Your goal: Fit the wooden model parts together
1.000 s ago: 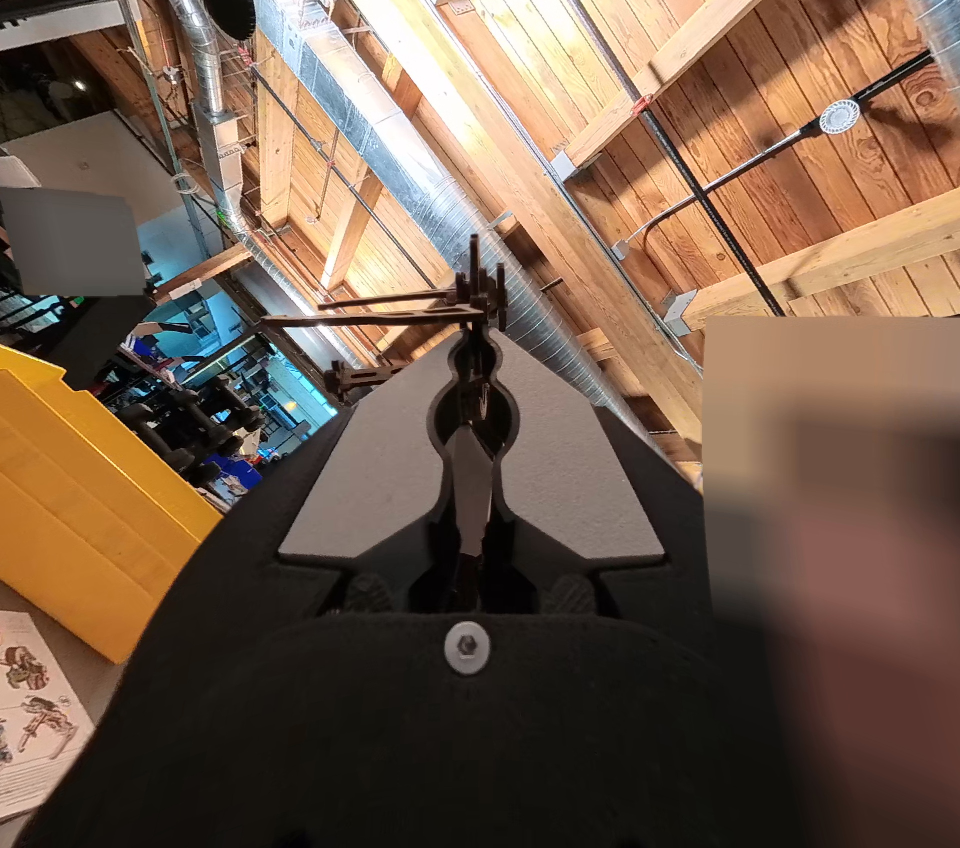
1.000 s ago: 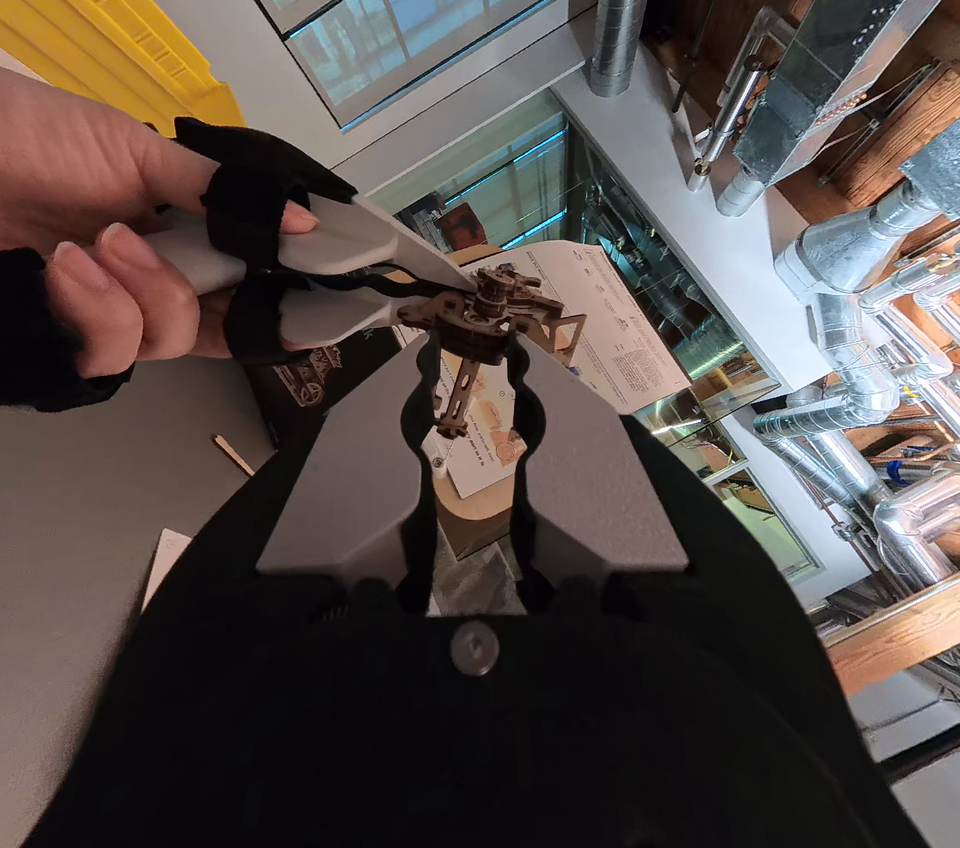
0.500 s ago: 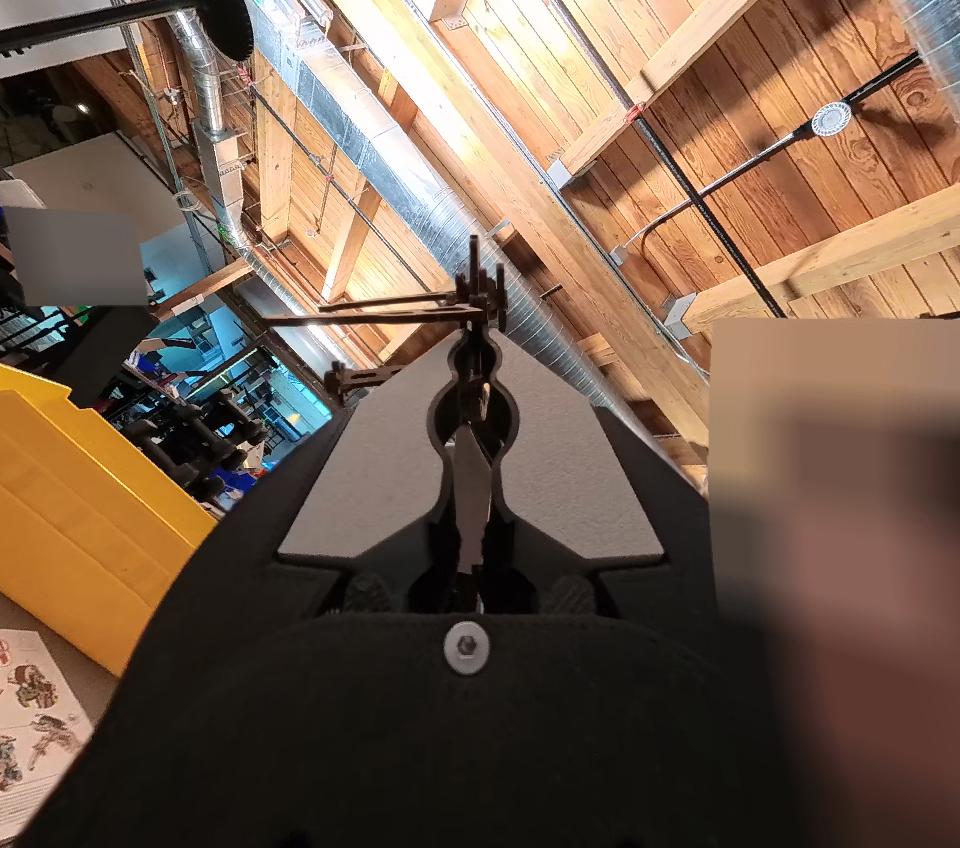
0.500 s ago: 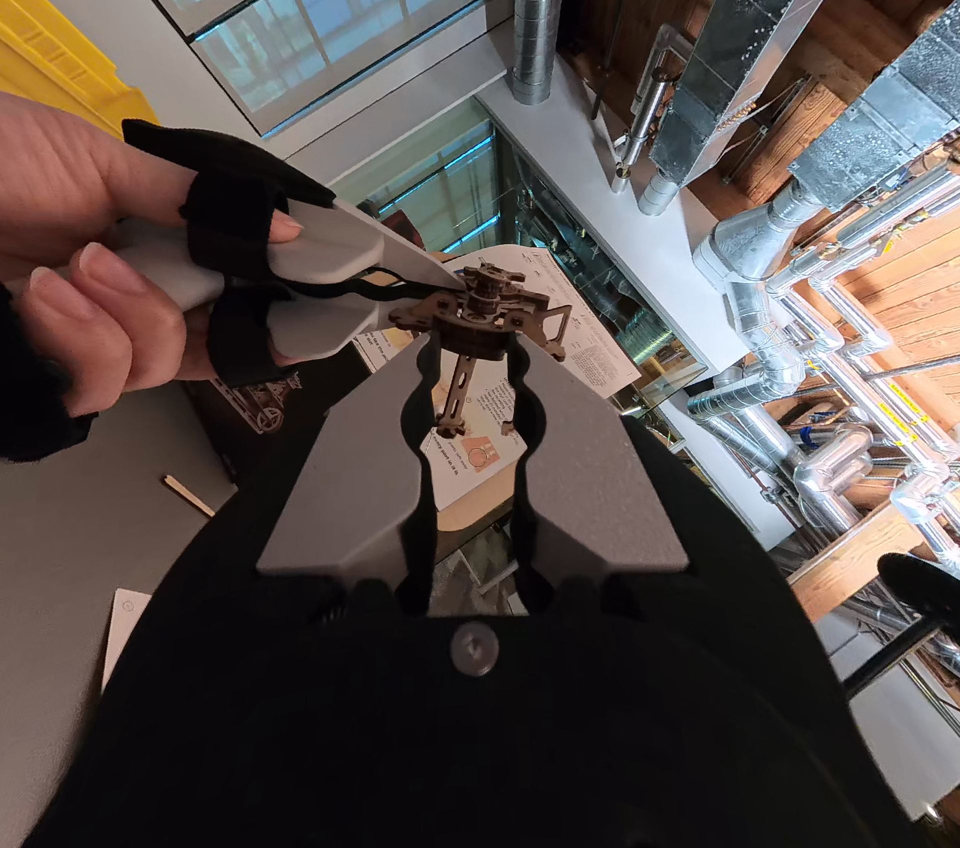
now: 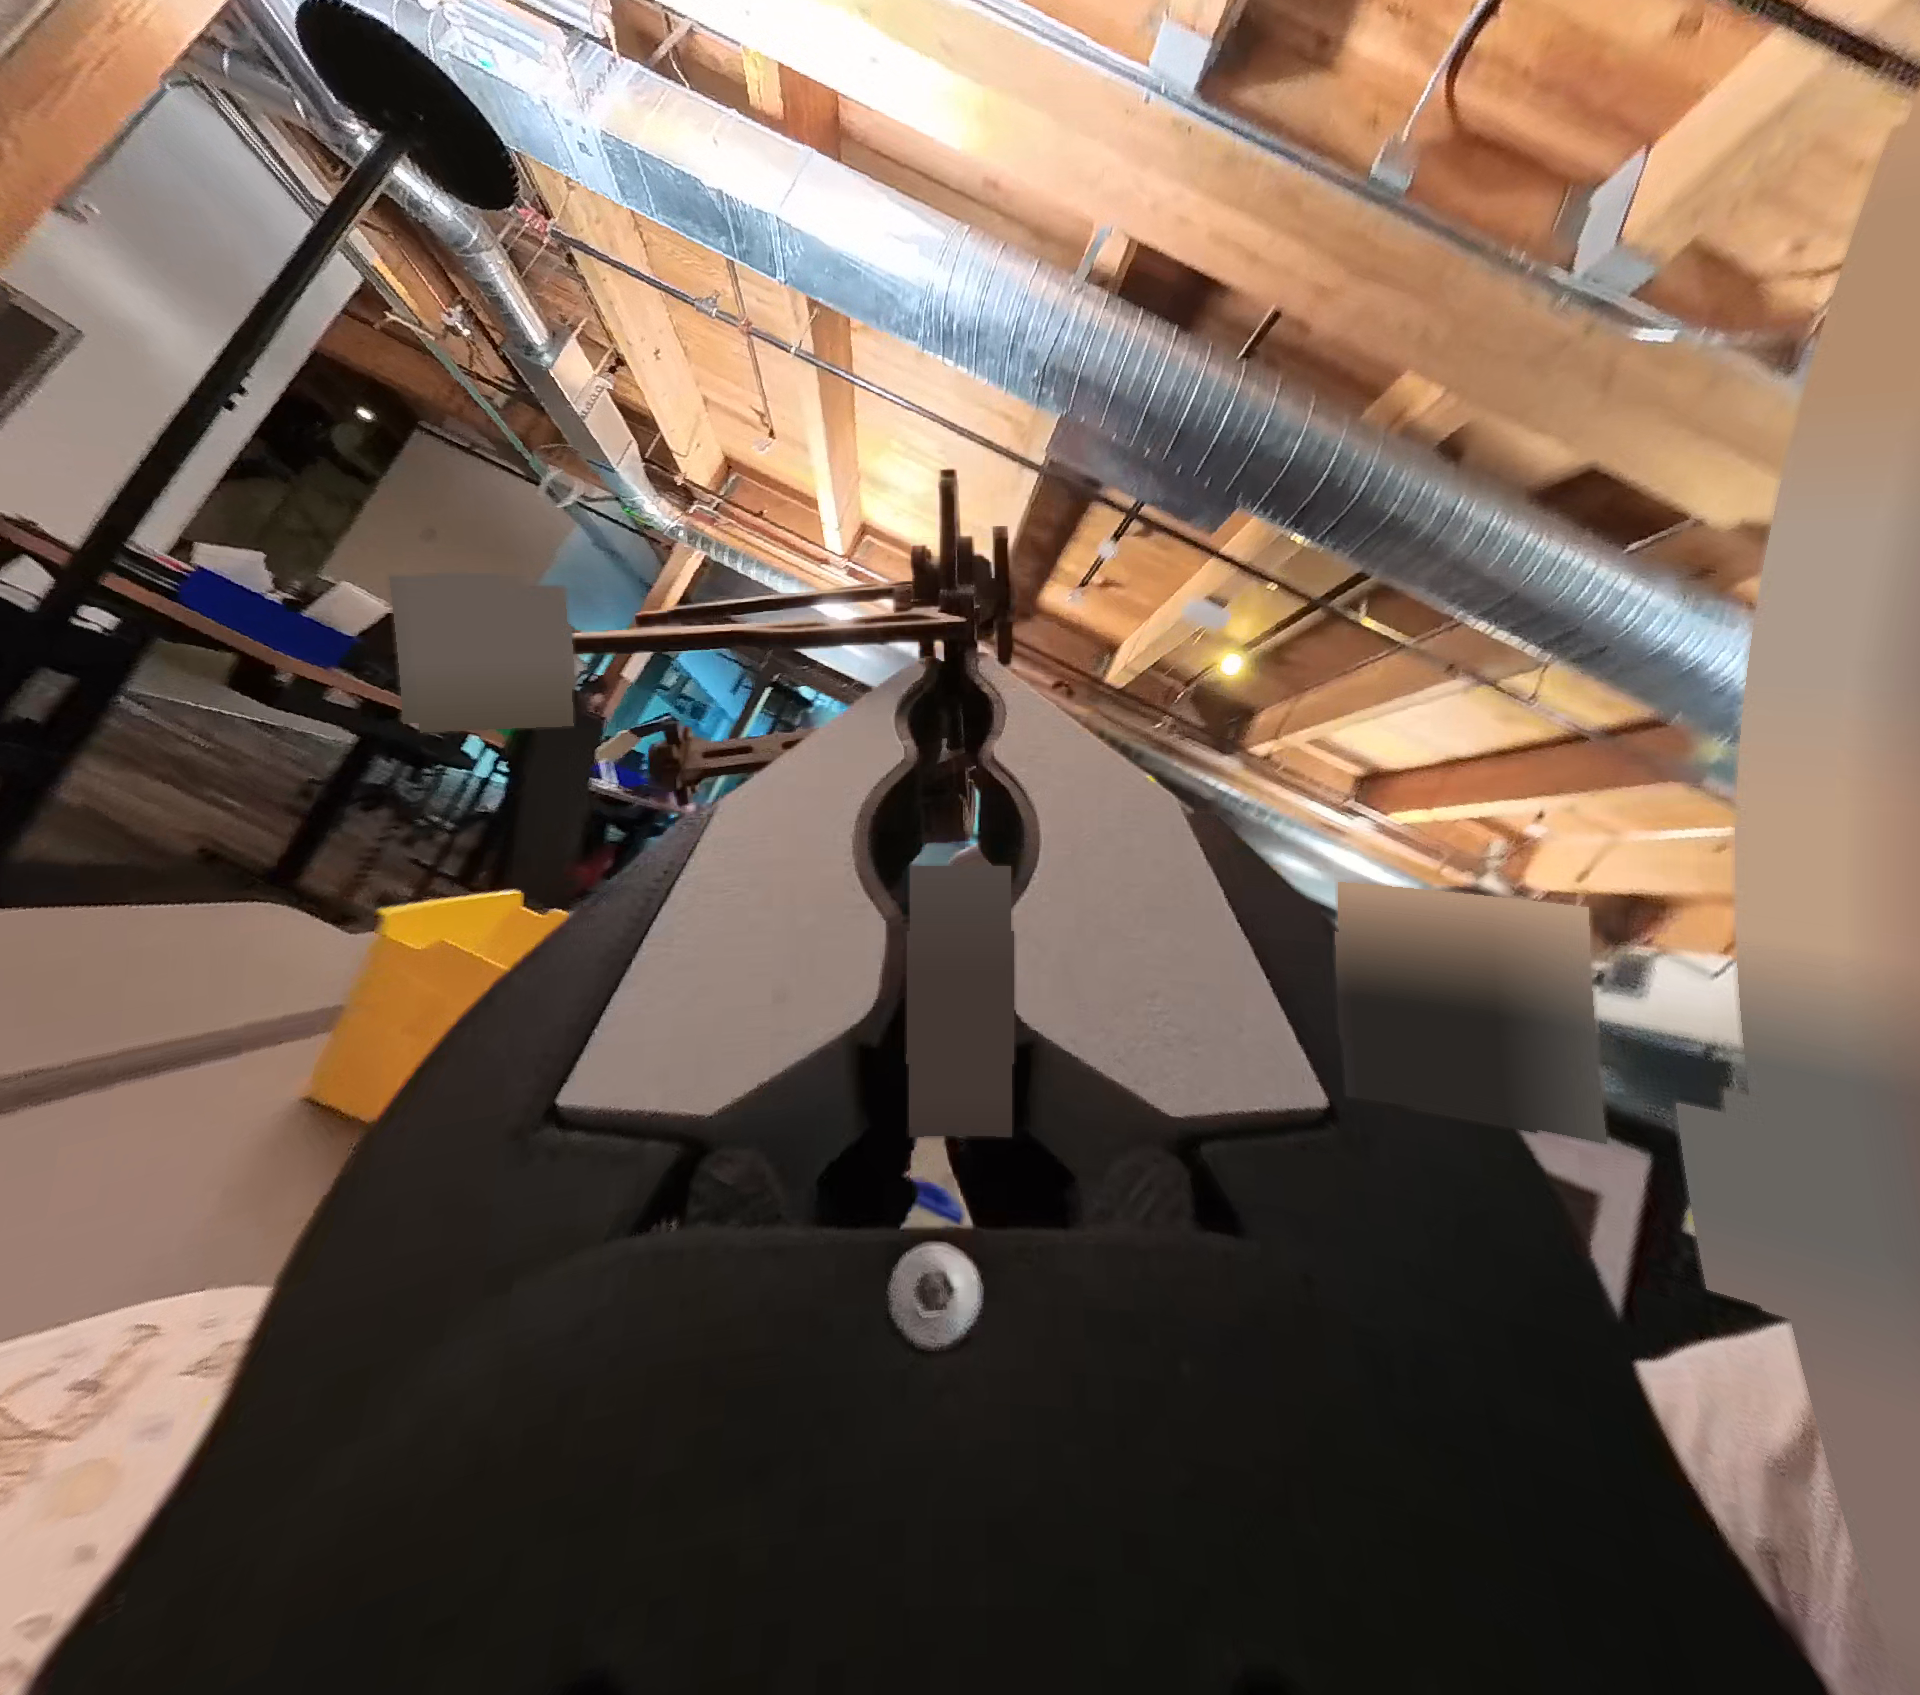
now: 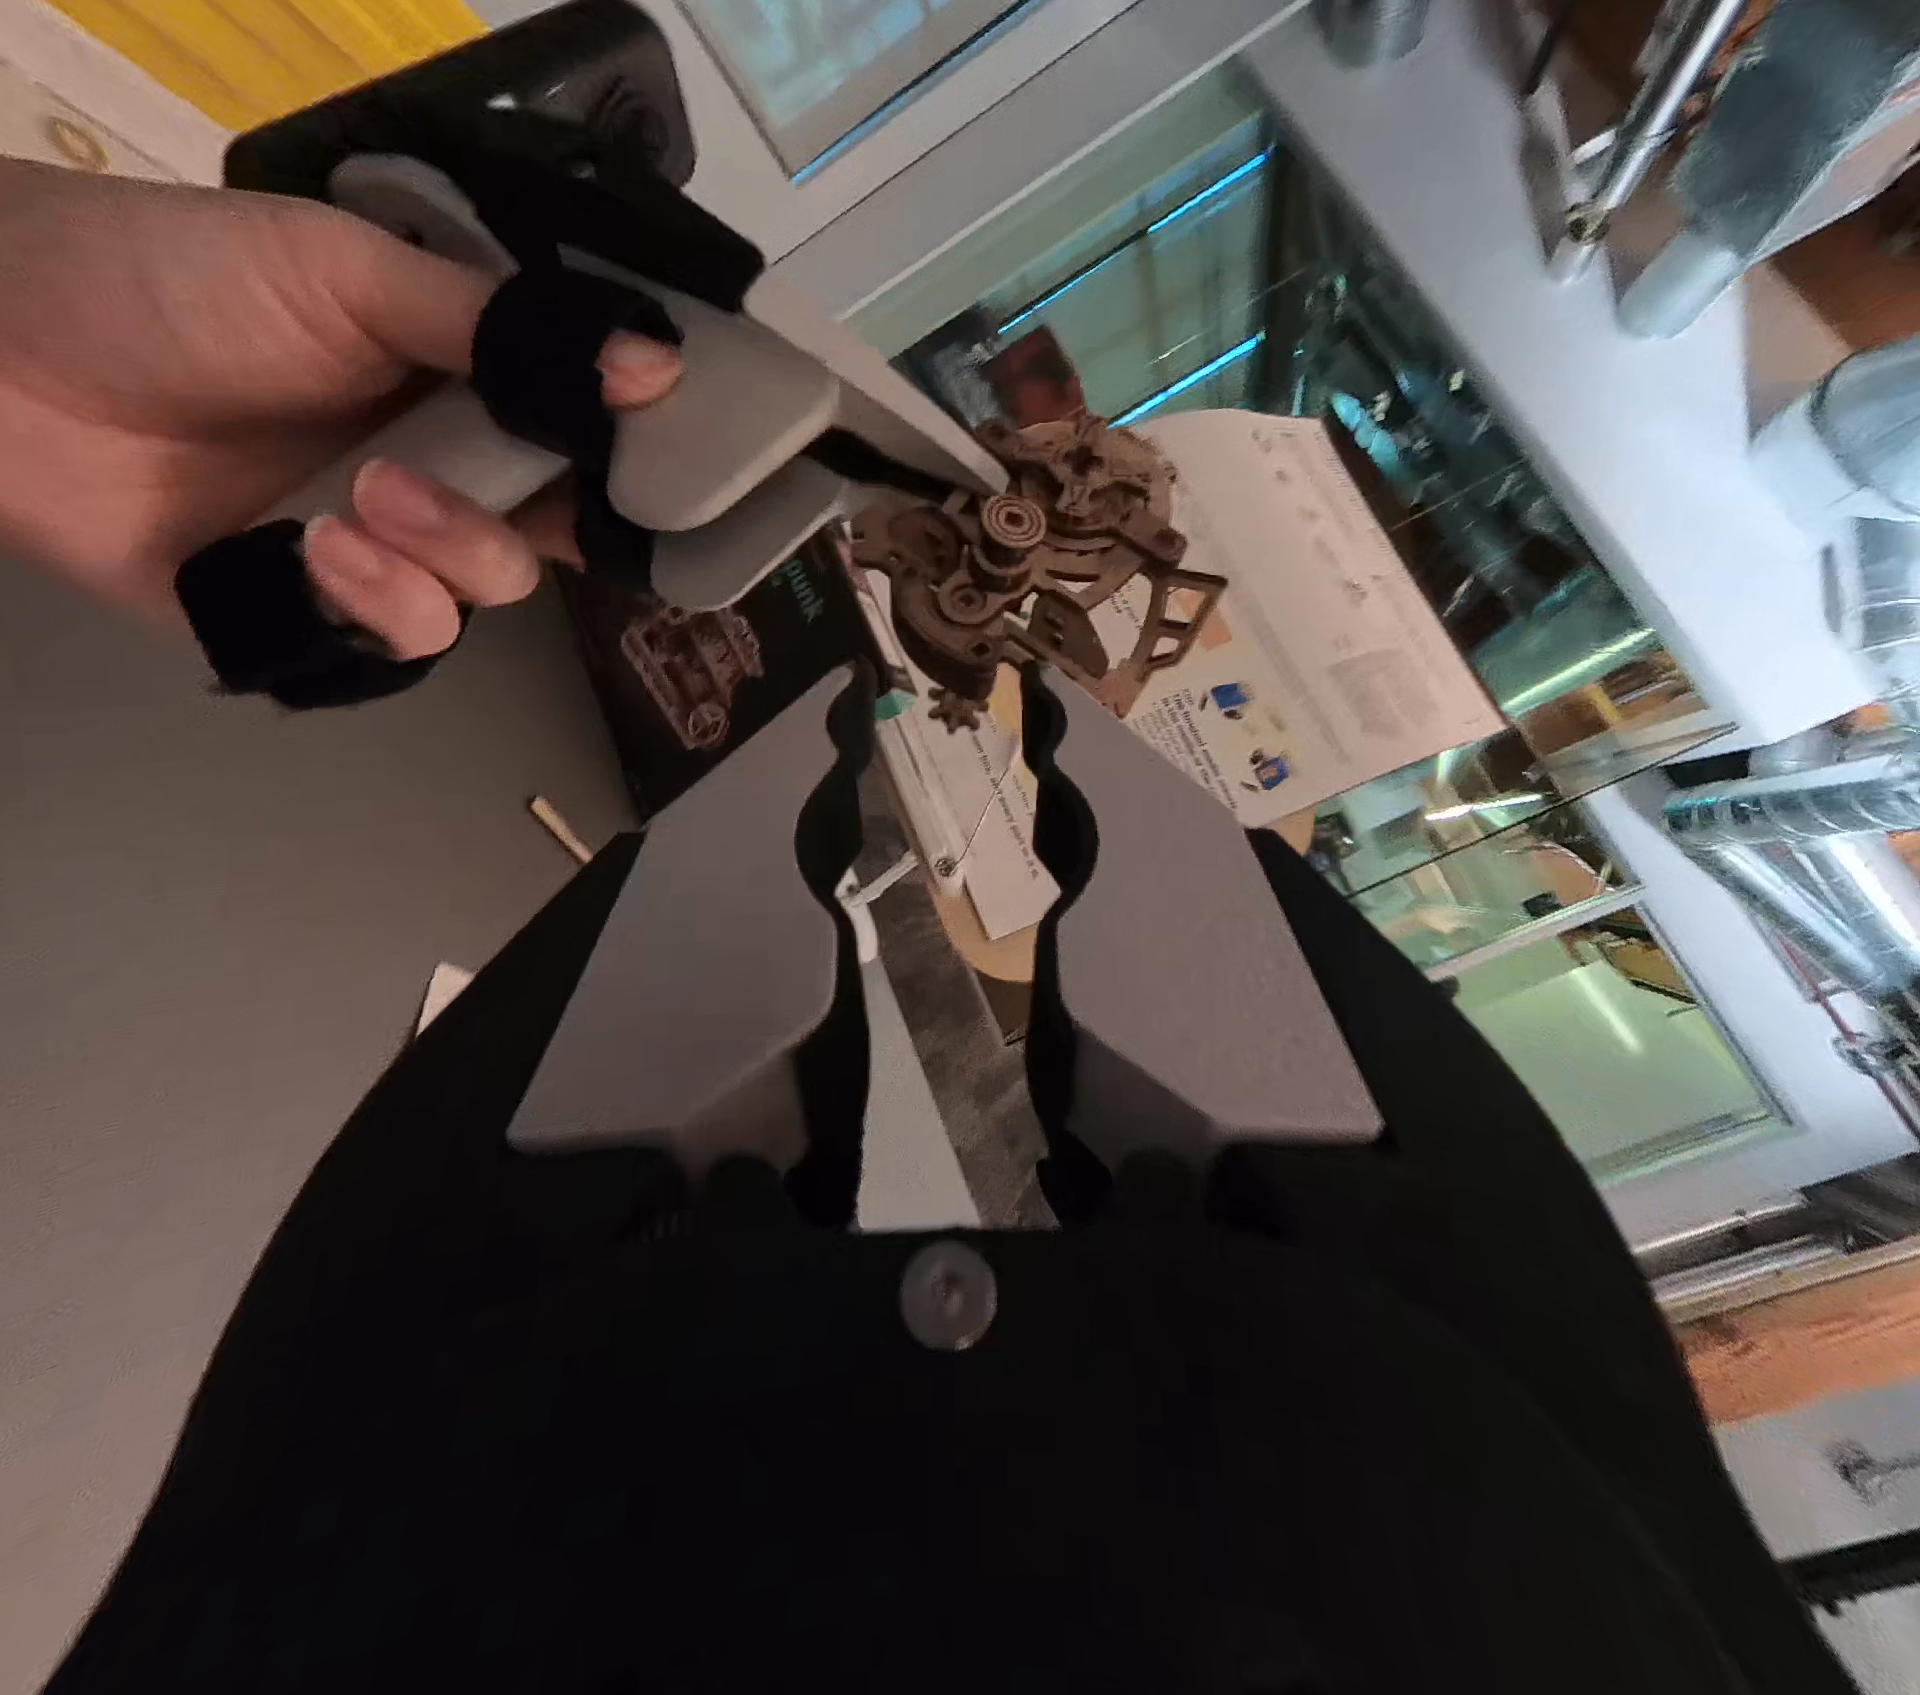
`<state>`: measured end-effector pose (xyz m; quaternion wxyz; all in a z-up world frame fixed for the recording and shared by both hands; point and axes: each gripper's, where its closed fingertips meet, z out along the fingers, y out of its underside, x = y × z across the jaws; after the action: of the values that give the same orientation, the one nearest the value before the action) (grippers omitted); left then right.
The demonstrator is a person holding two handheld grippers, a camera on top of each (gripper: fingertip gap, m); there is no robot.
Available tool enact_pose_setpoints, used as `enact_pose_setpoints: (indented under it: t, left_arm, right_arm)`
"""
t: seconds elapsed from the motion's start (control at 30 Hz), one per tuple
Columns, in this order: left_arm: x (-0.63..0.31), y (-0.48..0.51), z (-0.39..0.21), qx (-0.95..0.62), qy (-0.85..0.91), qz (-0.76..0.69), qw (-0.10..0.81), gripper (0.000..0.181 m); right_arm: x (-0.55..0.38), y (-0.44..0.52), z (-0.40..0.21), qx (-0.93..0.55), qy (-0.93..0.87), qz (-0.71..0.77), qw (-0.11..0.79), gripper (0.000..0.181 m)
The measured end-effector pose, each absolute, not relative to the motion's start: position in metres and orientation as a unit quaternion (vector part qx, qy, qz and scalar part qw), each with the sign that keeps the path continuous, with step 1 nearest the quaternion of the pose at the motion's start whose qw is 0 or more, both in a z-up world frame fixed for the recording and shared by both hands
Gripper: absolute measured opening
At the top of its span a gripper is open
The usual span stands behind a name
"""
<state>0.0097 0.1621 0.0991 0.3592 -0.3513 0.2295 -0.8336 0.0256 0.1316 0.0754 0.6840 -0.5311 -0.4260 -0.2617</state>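
Left tongs [image 5: 951,669]: pressed together on the wooden model [image 6: 1023,575], pinching it at the tips; in the right wrist view they reach in from the left, held by a hand [image 6: 260,419].
Right tongs [image 6: 940,689]: spread, with a clear gap between the jaws; the model's lowest prong hangs just at that gap, and I cannot tell if it touches.
Model: held in the air above the tabletop [image 6: 208,814], just ahead of the right tips.
Change: half a second ago the right tongs bracketed the model's lower stem; now it sits farther out and turned, its round gear face toward the camera, and the left wrist view has swung.
Meaning: probably a regrip or inspection between fits; the assembly looks well advanced.
Behind: dark box [image 6: 717,658] and instruction sheet [image 6: 1299,606].
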Motion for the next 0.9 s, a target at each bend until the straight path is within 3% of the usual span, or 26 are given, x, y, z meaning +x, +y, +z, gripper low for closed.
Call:
enact_pose_setpoints:
  t: [0.23,0.43,0.63,0.9]
  left_arm:
    - [0.026,0.168,0.081,-0.411,0.305,-0.735,0.445,0.0]
    - [0.046,0.158,0.057,-0.444,0.37,-0.654,0.489,0.0]
    - [0.044,0.147,0.068,-0.432,0.392,-0.638,0.503,0.0]
    - [0.032,0.143,0.093,-0.429,0.393,-0.647,0.493,0.0]
  right_arm:
    - [0.034,0.123,0.103,-0.591,-0.346,-0.21,0.697,0.026]
    - [0.051,0.139,0.087,-0.623,-0.348,-0.307,0.63,0.027]
    - [0.048,0.142,0.084,-0.653,-0.381,-0.303,0.58,0.03]
    - [0.033,0.145,0.105,-0.66,-0.43,-0.373,0.49,0.013]
